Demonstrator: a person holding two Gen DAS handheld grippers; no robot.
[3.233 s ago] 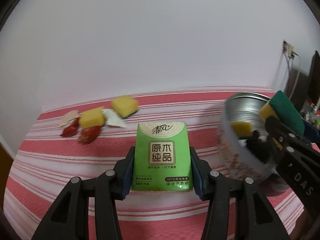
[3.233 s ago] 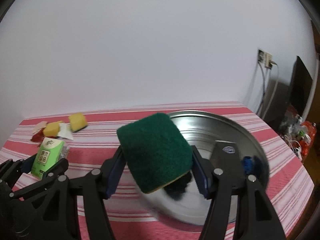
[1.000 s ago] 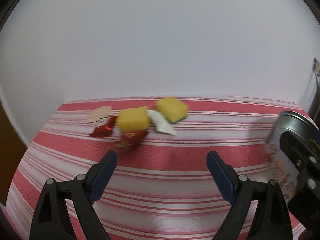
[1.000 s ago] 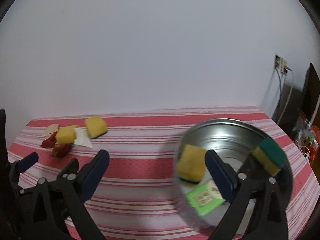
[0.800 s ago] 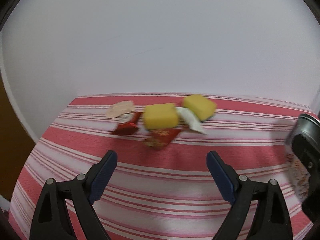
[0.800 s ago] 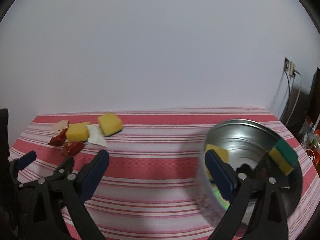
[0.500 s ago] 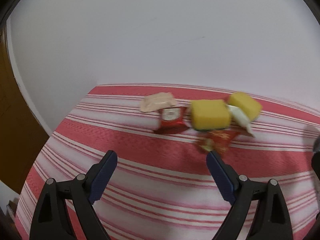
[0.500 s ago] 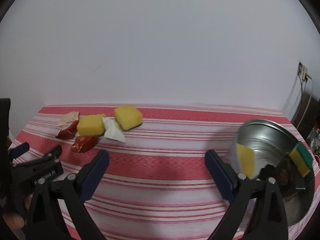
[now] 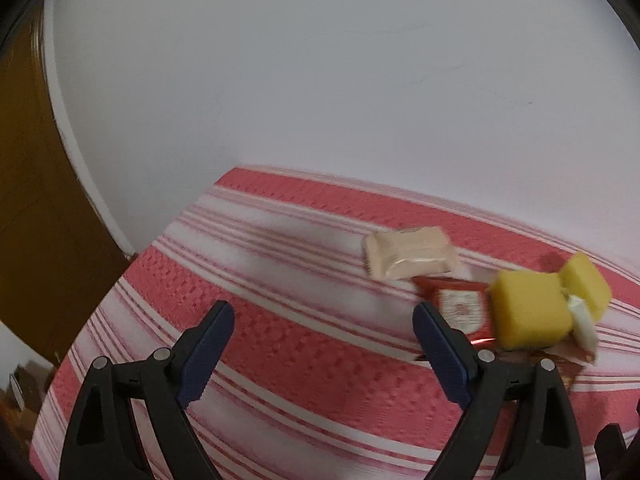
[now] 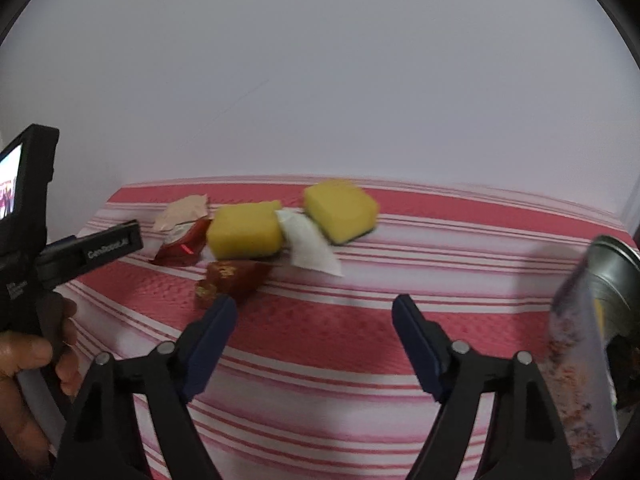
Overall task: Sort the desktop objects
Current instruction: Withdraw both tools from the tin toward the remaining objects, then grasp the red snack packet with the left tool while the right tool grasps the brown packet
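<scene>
Two yellow sponges (image 10: 245, 230) (image 10: 341, 209) lie at the back of the red-striped tablecloth (image 10: 360, 320), with a white packet (image 10: 308, 246) between them. Two red packets (image 10: 183, 244) (image 10: 232, 276) and a beige packet (image 10: 182, 211) lie beside them. In the left wrist view the beige packet (image 9: 408, 258), a red packet (image 9: 460, 307) and a sponge (image 9: 528, 310) sit ahead to the right. My left gripper (image 9: 324, 350) is open and empty. My right gripper (image 10: 314, 334) is open and empty, short of the pile.
A metal tin (image 10: 592, 352) stands at the right edge of the right wrist view. The left gripper's body and the hand holding it (image 10: 36, 344) show at the left. The table's left edge and a brown door (image 9: 36, 220) lie left.
Both grippers, earlier shut on a green tissue pack and a green sponge, are now open and empty. Both have swung left from the tin towards the pile.
</scene>
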